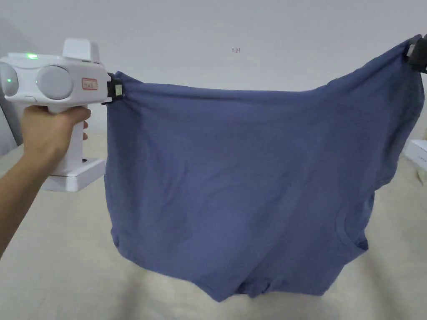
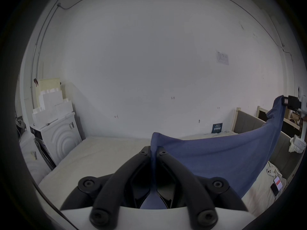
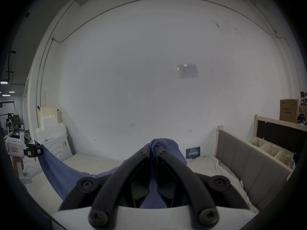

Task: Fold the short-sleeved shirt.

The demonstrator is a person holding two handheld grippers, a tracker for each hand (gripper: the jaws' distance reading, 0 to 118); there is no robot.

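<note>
- Left tool point(image 1: 118, 90): jaws pinch one upper corner of the blue shirt point(image 1: 250, 187)
- Right tool point(image 1: 413, 52): jaws pinch the opposite corner
- Shirt hangs spread between both, apparently above the bed point(image 1: 62, 258)

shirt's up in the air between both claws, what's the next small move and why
Probably lower both claws together so the shirt's hanging edge lands on the cream bed surface. The left claw and right claw each pinch a top corner, the cloth hangs spread between them with its low end just above the surface, so it seems ready to be laid flat for folding.
</note>
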